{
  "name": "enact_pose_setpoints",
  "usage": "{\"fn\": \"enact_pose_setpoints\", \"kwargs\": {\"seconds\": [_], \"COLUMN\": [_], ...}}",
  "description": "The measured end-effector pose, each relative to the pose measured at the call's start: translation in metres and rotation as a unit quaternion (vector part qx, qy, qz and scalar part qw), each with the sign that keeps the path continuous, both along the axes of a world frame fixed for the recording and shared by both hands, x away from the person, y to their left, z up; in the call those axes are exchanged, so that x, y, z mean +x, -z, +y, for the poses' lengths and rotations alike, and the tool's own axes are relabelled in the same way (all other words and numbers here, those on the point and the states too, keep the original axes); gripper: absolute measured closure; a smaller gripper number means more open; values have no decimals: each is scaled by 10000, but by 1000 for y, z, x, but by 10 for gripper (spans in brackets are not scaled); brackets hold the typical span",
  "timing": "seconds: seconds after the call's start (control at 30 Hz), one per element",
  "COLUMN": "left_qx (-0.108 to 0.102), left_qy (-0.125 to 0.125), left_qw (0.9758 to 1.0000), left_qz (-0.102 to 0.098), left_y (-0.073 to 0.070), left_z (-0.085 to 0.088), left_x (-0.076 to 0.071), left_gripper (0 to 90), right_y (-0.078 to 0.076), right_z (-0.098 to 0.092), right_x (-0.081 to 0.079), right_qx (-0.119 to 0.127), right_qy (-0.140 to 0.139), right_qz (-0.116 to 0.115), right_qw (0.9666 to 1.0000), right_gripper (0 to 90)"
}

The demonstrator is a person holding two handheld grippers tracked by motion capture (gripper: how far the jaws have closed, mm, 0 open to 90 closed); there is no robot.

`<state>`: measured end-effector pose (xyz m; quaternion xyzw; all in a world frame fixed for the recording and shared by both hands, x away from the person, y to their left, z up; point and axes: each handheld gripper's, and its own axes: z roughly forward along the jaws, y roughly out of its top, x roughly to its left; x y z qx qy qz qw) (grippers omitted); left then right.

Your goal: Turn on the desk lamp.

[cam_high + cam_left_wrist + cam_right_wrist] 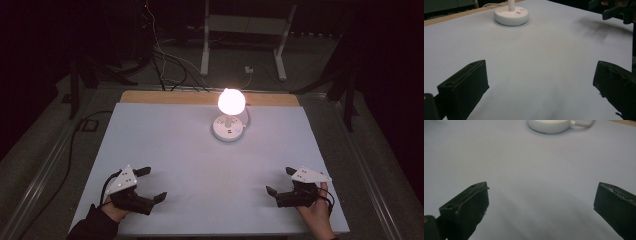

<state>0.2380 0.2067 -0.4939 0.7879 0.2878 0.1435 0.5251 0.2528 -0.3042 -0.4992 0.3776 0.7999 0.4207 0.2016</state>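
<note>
A lit globe lamp (231, 102) glows on its round white base (228, 127), perhaps a charging dock; both tongs gape empty.

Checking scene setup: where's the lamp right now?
In the high view the lit lamp stands on the white mat near its far edge, slightly right of centre, well ahead of the left gripper and right gripper.

the room is left dark; light is thrown by a glowing lamp (231, 101), blown out to glare, onto the pale tabletop (175, 150). soft shadows are cast. near tongs are slightly blurred.
</note>
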Motion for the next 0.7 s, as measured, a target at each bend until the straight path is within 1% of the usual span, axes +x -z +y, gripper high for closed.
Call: {"fn": "enact_pose_setpoints", "kwargs": {"seconds": [0.1, 0.23, 0.3, 0.4, 0.53, 0.6, 0.7], "left_qx": [18, 5, 27, 14, 35, 15, 43], "left_qy": [-5, -10, -8, -5, 1, 0, 2], "left_qw": [10000, 10000, 10000, 10000, 10000, 10000, 10000], "left_qz": [4, 6, 6, 6, 7, 12, 11], "left_y": [0, 0, 0, 0, 0, 0, 1], "left_z": [0, 0, 0, 0, 0, 0, -1], "left_x": [0, 0, 0, 0, 0, 0, 0], "left_gripper": [4, 4, 4, 4, 4, 4, 4], "right_y": [3, 6, 7, 8, 9, 10, 11], "right_z": [-6, -12, -15, -19, -23, -22, -22], "right_x": [-3, -9, -12, -14, -14, -13, -12], "right_qx": [22, -31, 39, -5, -12, -36, -83], "right_qy": [70, 105, 113, 184, 284, 281, 291], "right_qz": [76, 165, 191, 222, 248, 247, 265], "right_qw": [9999, 9998, 9997, 9996, 9993, 9993, 9992], "right_gripper": [0, 0, 0, 0, 0, 0, 0]}}
